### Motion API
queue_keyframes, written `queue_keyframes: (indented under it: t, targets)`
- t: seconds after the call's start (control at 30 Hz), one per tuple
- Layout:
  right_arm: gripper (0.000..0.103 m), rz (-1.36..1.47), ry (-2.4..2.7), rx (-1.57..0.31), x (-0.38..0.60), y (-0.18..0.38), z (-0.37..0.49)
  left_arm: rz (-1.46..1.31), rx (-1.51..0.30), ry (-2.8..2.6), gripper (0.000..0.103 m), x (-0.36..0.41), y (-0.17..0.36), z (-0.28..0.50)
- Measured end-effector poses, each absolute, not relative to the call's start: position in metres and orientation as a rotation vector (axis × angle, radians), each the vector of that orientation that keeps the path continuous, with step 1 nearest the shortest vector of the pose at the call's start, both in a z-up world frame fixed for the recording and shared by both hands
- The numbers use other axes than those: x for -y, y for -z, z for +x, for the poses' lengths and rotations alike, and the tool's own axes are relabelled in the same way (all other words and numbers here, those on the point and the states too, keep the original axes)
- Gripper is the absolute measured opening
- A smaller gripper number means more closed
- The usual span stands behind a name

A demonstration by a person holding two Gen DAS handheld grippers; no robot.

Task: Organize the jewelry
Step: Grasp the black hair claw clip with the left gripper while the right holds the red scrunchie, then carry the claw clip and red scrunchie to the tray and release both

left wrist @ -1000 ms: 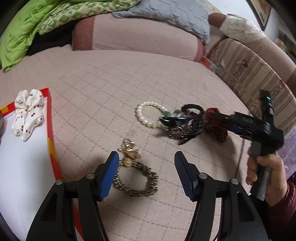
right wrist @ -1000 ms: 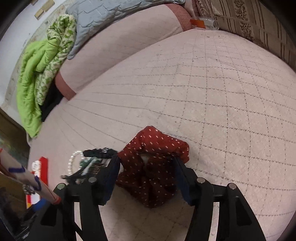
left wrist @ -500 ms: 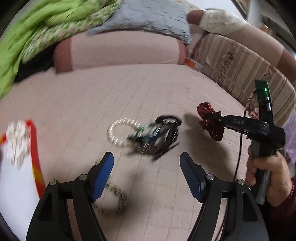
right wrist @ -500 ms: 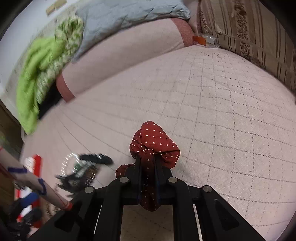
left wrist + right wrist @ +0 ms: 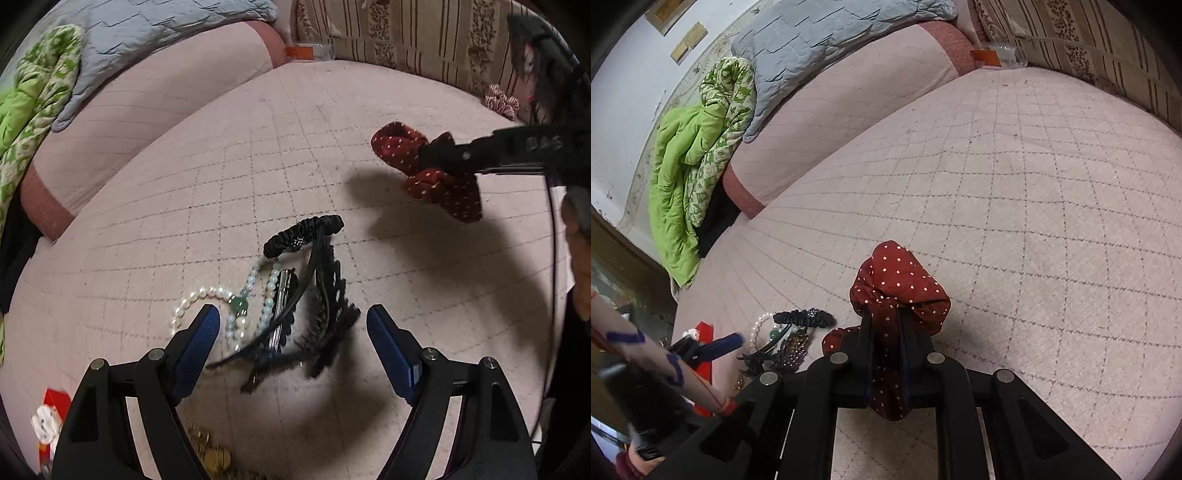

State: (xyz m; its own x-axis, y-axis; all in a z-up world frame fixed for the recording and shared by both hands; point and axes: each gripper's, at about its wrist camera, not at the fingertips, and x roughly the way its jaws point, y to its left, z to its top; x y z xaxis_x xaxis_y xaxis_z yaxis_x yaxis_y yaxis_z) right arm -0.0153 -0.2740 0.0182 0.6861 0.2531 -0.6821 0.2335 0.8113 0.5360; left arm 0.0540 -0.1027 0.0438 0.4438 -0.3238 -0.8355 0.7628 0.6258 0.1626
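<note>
Setting: quilted pink bed cover with a diamond stitch; green blanket and grey quilt heaped at the far left, striped backrest along the far right.
Far left: red-edged white tray at the bed's lower left corner, a white spotted scrunchie lying on it; gold chain pieces just beside it, at the frame's bottom edge.
Left hand-held gripper: spread wide and opening, blue pads straddling the pile, pressing on nothing.
Pile: pearl bracelet, black scrunchie and dark hair clips, tangled and touching one another.
Right hand-held gripper: pinching the red dotted scrunchie, lifted clear of the cover, apart from the pile.
Progress: early, by the look of it; one piece on the tray, one in the air, the pile and the gold pieces unsorted.
Room: broad bare cover to the right and beyond the pile; backrest closing the far edge, tray close on the left.
</note>
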Motion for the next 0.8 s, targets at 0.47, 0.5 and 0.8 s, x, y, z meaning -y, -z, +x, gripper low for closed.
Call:
queue_keyframes:
  t: [0.47,0.5,0.8]
  targets:
    - [0.012,0.665,-0.051,-0.823,0.273,-0.021,-0.010,0.237,-0.935,0.622,0.033,0.074,-0.032,0.014]
    - [0.012,0.662,-0.054,-0.821,0.272,-0.021,-0.010,0.198,-0.933,0.621,0.033,0.068,-0.035,0.008]
    - [0.012,0.582,-0.114,-0.785,0.252,-0.034,-0.012,0.041,-0.862,0.618,0.032,0.030,-0.063,-0.029]
